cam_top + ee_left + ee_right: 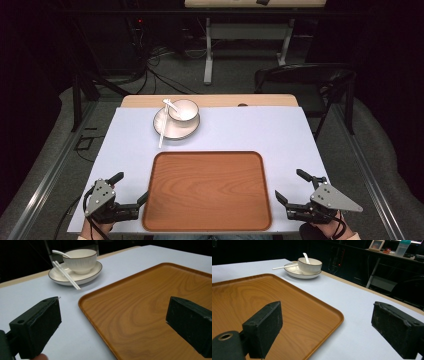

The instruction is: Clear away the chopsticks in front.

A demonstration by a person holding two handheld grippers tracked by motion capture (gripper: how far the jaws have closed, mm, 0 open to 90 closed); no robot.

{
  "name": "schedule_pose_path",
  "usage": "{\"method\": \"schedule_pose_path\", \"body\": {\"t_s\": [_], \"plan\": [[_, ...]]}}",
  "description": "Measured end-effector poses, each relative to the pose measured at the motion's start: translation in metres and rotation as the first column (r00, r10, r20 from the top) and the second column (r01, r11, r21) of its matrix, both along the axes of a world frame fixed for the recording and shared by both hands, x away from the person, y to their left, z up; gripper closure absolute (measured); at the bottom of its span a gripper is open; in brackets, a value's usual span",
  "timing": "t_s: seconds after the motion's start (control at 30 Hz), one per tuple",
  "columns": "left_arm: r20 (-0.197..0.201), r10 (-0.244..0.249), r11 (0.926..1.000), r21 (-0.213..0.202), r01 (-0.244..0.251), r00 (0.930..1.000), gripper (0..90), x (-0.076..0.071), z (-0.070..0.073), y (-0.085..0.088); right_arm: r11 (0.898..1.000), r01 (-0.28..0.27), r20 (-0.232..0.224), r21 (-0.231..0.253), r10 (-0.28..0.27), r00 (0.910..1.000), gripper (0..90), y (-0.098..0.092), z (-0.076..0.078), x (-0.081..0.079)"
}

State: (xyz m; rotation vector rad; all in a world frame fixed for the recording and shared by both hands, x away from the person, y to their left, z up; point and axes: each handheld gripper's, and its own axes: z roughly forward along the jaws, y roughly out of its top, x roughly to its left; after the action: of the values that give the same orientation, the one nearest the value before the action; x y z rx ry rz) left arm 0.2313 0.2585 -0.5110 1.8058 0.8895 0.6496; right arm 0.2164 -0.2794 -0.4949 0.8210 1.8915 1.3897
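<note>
An empty wooden tray (207, 190) lies at the near middle of the table. Behind it a white bowl (183, 109) with a white spoon (169, 103) in it sits on a white plate (172, 126), and white chopsticks (162, 131) rest across the plate's left rim. My left gripper (131, 188) is open at the tray's near left corner, nothing between its jaws. My right gripper (291, 186) is open at the tray's near right corner, also holding nothing. The left gripper view shows the bowl (80, 260), chopsticks (66, 275) and tray (150, 302); the right gripper view shows the bowl (309, 265) and tray (262, 295).
A pale blue cloth (280, 135) covers the table, with the wooden tabletop edge (210, 100) showing at the far side. A dark chair (305, 80) stands behind the table at the right, and a desk frame (247, 35) and cables lie on the floor beyond.
</note>
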Motion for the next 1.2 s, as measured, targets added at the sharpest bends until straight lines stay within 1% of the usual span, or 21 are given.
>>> {"method": "schedule_pose_path", "body": {"t_s": [0.1, 0.3, 0.4, 0.47, 0.57, 0.7, 0.77, 0.8, 0.83, 0.87, 0.93, 1.0, 1.07, 1.2], "plan": [[-0.015, -0.011, 0.9999, 0.009, 0.011, 0.9998, 0.0, 0.001, 0.0, -0.001, 1.0, -0.001, 0.003, 0.0, 0.001, 1.0, 9.4, 0.0, 0.0, 0.0], [-0.017, -0.014, 0.9998, 0.012, 0.014, 0.9998, 0.0, 0.002, -0.001, -0.001, 1.0, -0.007, 0.005, 0.001, 0.007, 1.0, 9.4, 0.001, 0.0, 0.001], [-0.016, -0.011, 0.9998, 0.014, 0.011, 0.9998, 0.0, 0.002, 0.0, -0.001, 1.0, -0.01, 0.001, -0.003, 0.01, 0.9999, 9.4, 0.001, 0.0, 0.003], [-0.006, -0.012, 0.9997, 0.02, 0.012, 0.9999, 0.0, 0.003, 0.001, -0.002, 1.0, -0.015, 0.0, -0.009, 0.015, 0.9999, 9.4, 0.002, 0.0, 0.003], [-0.001, -0.016, 0.9996, 0.024, 0.016, 0.9999, 0.0, 0.006, 0.002, -0.005, 1.0, -0.016, 0.004, -0.004, 0.016, 0.9999, 9.4, 0.002, 0.0, 0.002], [-0.025, -0.004, 0.9999, 0.013, 0.004, 0.9997, 0.0, 0.012, 0.002, -0.005, 1.0, -0.018, 0.004, -0.01, 0.018, 0.9998, 9.4, 0.003, 0.0, 0.002], [-0.021, 0.01, 0.9999, 0.005, -0.01, 0.9997, 0.0, 0.013, 0.003, -0.005, 1.0, -0.017, 0.0, -0.02, 0.017, 0.9999, 9.7, 0.005, 0.0, 0.002], [-0.028, 0.012, 0.9999, 0.01, -0.011, 0.9995, 0.0, 0.014, 0.004, -0.005, 1.0, -0.02, -0.001, -0.022, 0.019, 0.9998, 9.7, 0.005, 0.0, 0.003], [-0.04, -0.003, 1.0, 0.002, 0.003, 0.9992, 0.0, 0.015, 0.005, -0.005, 0.999, -0.021, 0.001, -0.024, 0.021, 0.9998, 9.7, 0.005, 0.0, 0.003], [-0.042, -0.02, 0.9998, 0.002, 0.02, 0.9989, 0.0, 0.015, 0.006, -0.004, 1.0, -0.02, -0.002, -0.021, 0.02, 0.9998, 9.7, 0.005, 0.0, 0.004], [-0.051, -0.031, 0.9995, 0.004, 0.031, 0.9982, 0.0, 0.017, 0.009, -0.007, 1.0, -0.019, -0.004, -0.02, 0.018, 0.9998, 9.7, 0.005, 0.0, 0.004], [-0.066, -0.033, 0.9994, -0.007, 0.033, 0.9973, 0.0, 0.02, 0.011, -0.009, 1.0, -0.019, -0.002, -0.021, 0.019, 0.9998, 9.7, 0.005, 0.0, 0.004], [-0.074, -0.036, 0.9994, 0.001, 0.036, 0.9966, 0.0, 0.024, 0.013, -0.009, 1.0, -0.021, -0.001, -0.02, 0.021, 0.9998, 9.7, 0.005, 0.0, 0.004], [-0.073, -0.028, 0.9995, 0.011, 0.029, 0.9969, 0.0, 0.032, 0.017, -0.009, 0.999, -0.025, 0.0, -0.023, 0.025, 0.9997, 9.7, 0.006, 0.0, 0.005]]}}
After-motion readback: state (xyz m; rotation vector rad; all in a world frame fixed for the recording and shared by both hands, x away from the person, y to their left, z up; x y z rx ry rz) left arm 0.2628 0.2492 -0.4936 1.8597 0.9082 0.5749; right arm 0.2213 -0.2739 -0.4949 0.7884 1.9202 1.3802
